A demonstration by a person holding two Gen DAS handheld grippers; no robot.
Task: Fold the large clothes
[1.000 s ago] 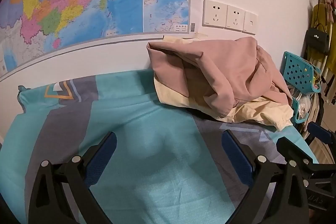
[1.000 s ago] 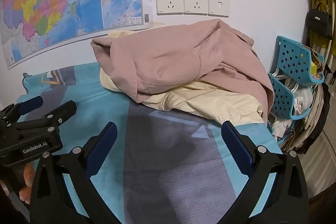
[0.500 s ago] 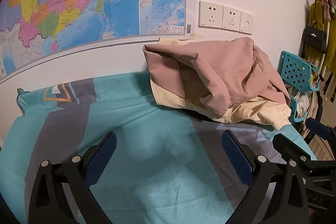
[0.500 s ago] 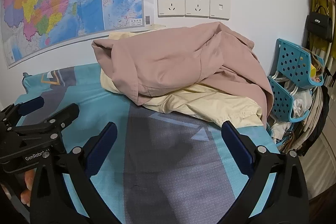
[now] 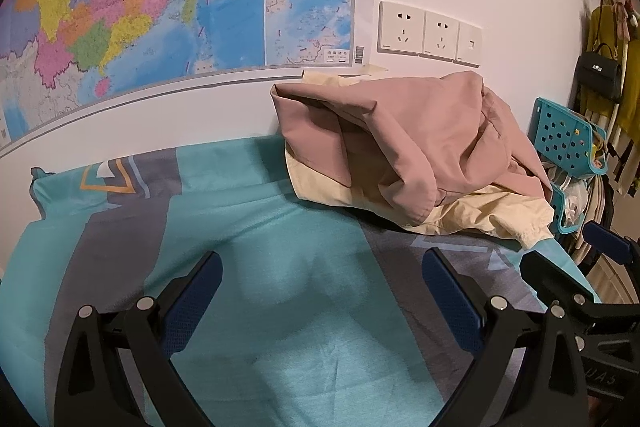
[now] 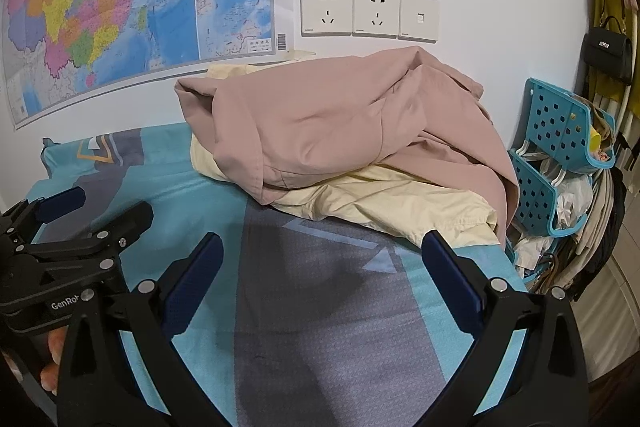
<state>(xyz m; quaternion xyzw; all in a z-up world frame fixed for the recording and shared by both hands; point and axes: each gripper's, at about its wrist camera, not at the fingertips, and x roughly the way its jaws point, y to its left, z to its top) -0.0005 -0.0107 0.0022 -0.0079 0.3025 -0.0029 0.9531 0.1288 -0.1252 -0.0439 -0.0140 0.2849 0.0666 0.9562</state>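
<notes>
Both pairs of fingers stand spread wide with nothing between them. Those of the left gripper (image 5: pixel 320 301) hover over bare teal bedsheet (image 5: pixel 132 251), and those of the right gripper (image 6: pixel 320 281) hover over a grey patch of the same sheet, side by side at the near edge of the bed. In the right wrist view, a hand (image 6: pixel 52 359) shows at the lower left, beneath the left gripper.

Heaped at the far right of the bed, against the white wall, lies the clothing. A dusty-pink garment (image 6: pixel 320 123) sits crumpled on top, doubled over itself with thick rolled edges and deep creases. Beneath it lies a pale yellow garment (image 6: pixel 400 199), poking out along the near side and at the far edge by the wall. Neither gripper touches the pile; both are apart from it.

Several things could go wrong, as a judgement. Because the two garments overlap, a pinch low on the near edge could catch both layers and drag the yellow one along. Because the pink one is bunched, its collar, sleeves and hem are hard to tell apart, so a grab may take a mid-fabric fold and leave it twisted. Just right of the pile, a blue perforated basket (image 6: pixel 560 123) hangs off the end of the bed, and cloth swung that way could snag or slide off.
</notes>
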